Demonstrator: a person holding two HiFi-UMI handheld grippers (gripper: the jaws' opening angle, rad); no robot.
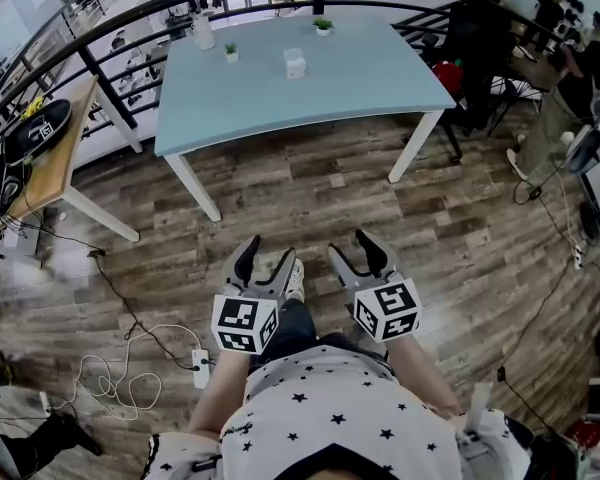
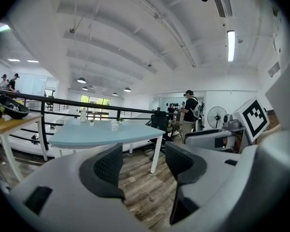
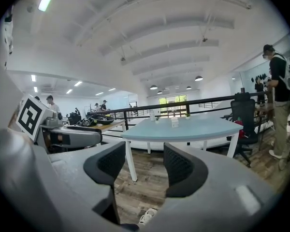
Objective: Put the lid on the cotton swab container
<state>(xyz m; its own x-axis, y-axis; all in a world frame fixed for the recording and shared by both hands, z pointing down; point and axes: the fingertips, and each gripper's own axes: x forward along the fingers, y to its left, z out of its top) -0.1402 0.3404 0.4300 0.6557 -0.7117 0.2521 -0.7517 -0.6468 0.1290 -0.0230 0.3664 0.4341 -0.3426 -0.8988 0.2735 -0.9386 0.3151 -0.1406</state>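
Holds the left tool (image 1: 267,258) and the right tool (image 1: 352,250) side by side, low over the wood floor (image 1: 310,198). Aims both slightly downward toward the bench (image 1: 380,83), well short of its near edge. Has both tools spread wide: in each tool's own view, dark ribbed pads well apart, with nothing between them but floor and bench legs beyond. Leaves the container (image 1: 294,64), small and white, well ahead of both tools on the bench top, roughly between their lines of aim and touched by neither. Cannot tell at this range whether a lid sits on it or lies nearby. Farther ahead and left of the left tool, finds a white bottle (image 1: 202,30) and a plant (image 1: 231,52). Beyond the container finds a second plant (image 1: 323,25), with the black railing (image 1: 108,90) behind the bench. Plants one shoe (image 1: 296,280) on the floor between the tools, just beside the left tool.
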